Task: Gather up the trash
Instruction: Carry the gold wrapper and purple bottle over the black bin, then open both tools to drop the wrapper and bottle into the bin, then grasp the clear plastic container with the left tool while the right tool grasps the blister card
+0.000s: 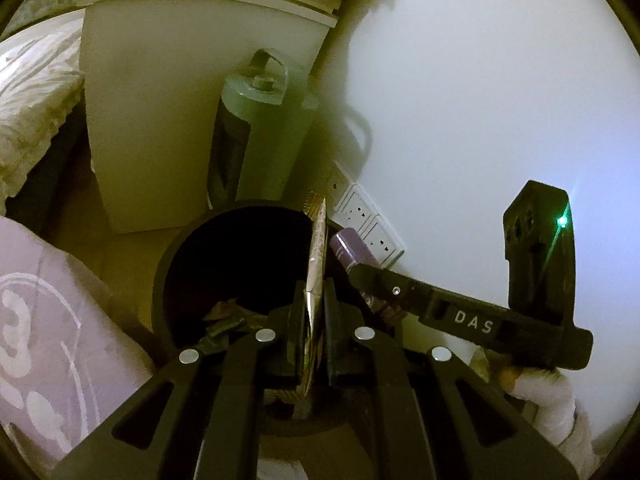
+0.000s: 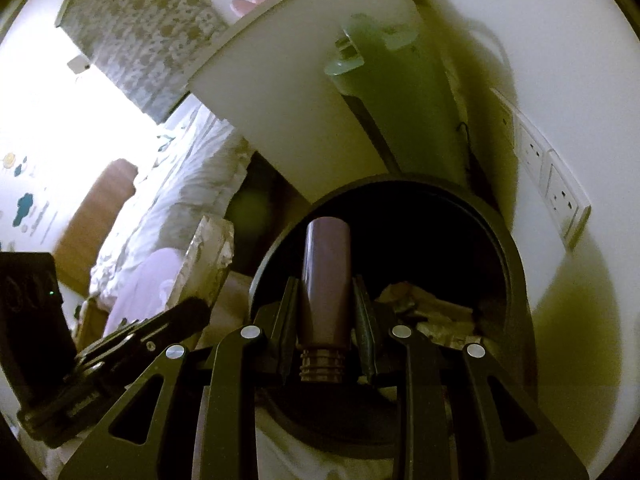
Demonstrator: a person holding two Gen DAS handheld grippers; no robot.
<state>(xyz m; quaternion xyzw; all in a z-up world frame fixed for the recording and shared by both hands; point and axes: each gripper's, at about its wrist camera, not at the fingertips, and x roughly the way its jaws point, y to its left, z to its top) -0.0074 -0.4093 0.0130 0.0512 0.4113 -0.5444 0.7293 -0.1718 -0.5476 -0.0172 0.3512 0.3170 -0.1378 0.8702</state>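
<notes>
Left gripper (image 1: 311, 320) is clamped on a flat foil wrapper (image 1: 317, 256), edge-up over the black bin (image 1: 168, 252) — poised to drop straight in. Right gripper (image 2: 326, 300) pinches a purple bottle (image 2: 326, 276), base-first toward the same bin mouth, among scraps already inside.

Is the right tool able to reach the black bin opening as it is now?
Probably yes: the right tool, shut on the purple bottle, points into the open black bin; nothing blocks it.

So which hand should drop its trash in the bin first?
Right, probably. Its hand-held gripper holds the purple bottle pointing into the bin. The left hand-held gripper holds its foil wrapper nearer the rim.
</notes>
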